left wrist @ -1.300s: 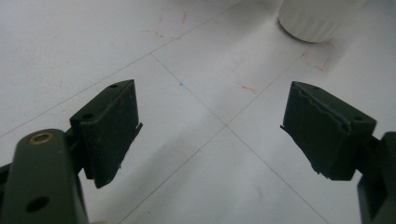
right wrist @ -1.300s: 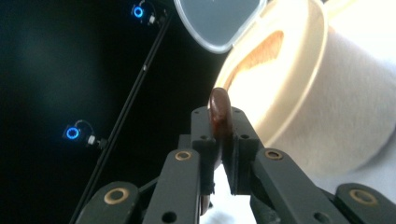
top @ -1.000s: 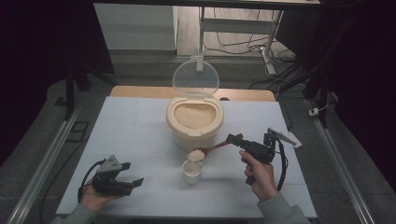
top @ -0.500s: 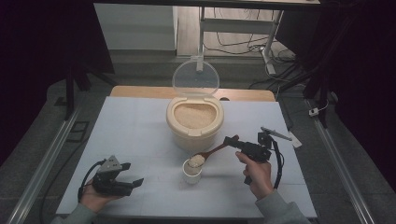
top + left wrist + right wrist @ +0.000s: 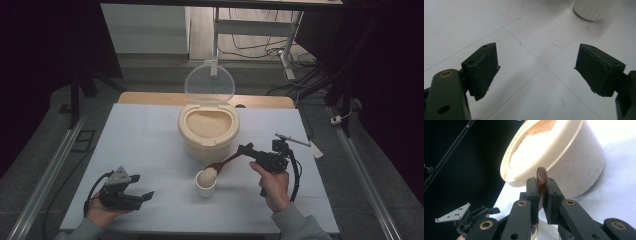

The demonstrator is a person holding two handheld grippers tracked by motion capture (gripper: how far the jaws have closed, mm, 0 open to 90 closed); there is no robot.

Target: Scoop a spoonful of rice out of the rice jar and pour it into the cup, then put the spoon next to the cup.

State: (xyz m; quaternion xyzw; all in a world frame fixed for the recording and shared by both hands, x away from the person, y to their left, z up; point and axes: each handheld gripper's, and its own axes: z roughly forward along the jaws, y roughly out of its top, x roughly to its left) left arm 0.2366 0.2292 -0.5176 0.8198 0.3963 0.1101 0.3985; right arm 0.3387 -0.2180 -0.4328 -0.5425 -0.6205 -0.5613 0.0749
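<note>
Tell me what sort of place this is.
Probably a lab recording setup, not a kitchen: a white table marked with lines, metal frame rails alongside, loose cables on the floor behind.

White cup (image 5: 591,10) cut off by the left gripper view's top edge, only its base visible.

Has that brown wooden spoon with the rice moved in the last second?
Yes. The brown wooden spoon, clamped in the right hand-held gripper, has dipped toward the small white cup; its bowl now sits over the cup, farther from the beige rice container.
</note>
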